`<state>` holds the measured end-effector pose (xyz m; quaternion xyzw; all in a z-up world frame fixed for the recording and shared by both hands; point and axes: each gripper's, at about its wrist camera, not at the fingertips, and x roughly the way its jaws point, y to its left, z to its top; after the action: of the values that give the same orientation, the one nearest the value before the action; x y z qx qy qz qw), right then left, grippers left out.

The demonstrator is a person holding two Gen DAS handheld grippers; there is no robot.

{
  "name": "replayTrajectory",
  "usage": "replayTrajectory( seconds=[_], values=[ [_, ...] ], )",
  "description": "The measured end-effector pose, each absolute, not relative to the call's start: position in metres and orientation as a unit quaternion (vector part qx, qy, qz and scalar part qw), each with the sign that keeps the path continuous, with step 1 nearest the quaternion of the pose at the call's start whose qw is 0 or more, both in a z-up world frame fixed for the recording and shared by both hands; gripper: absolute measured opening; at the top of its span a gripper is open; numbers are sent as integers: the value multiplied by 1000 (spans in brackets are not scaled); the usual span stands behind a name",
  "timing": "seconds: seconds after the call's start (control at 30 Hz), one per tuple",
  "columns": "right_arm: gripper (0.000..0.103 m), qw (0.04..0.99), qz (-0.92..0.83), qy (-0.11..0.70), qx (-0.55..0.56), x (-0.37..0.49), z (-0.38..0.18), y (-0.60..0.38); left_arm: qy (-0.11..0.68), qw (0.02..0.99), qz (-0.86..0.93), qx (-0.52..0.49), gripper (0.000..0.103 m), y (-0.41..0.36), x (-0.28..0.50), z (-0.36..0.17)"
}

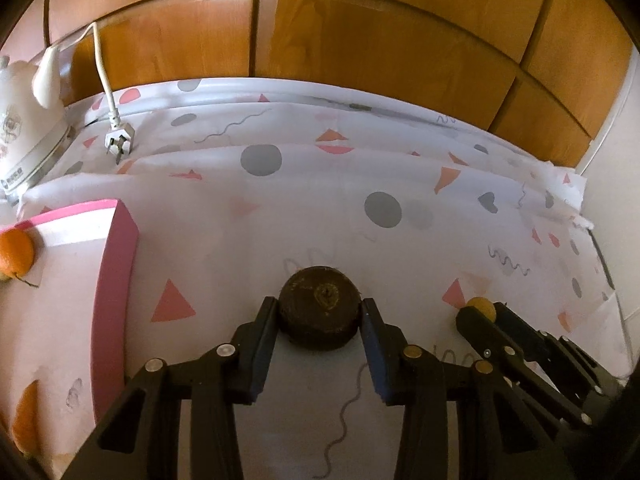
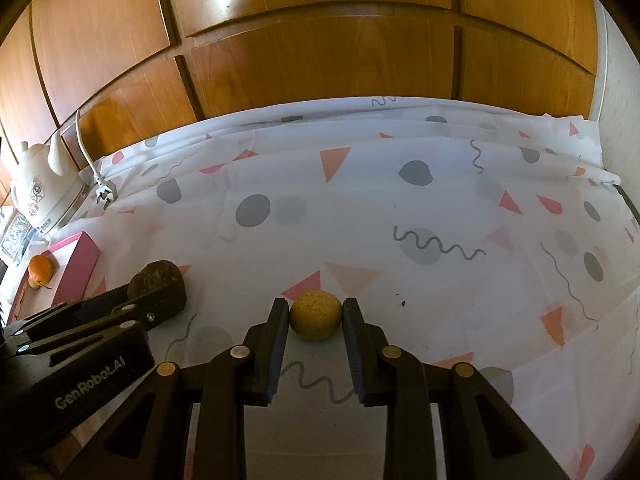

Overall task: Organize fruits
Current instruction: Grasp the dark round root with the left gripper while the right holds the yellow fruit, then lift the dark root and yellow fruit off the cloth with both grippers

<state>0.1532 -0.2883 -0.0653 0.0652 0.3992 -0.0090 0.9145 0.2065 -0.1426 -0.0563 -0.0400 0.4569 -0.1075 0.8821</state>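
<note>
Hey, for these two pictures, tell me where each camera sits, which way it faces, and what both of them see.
Left wrist view: on the left gripper, angled down over the patterned tablecloth toward the wooden cabinet doors; its own fingers flank the dark brown fruit.
Right wrist view: on the right gripper, facing the same way; its fingers clamp the small yellow fruit.
Shared: both fruits, each other's gripper, the pink tray, the orange, the white kettle.
</note>
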Motion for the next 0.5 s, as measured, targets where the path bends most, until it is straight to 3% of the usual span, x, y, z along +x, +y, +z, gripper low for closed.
replayTrajectory(
  seconds=[0.5],
  values=[
    [27, 909, 0, 414, 46, 154, -66, -282, 447, 888, -110, -13, 41, -143, 157, -53]
  ],
)
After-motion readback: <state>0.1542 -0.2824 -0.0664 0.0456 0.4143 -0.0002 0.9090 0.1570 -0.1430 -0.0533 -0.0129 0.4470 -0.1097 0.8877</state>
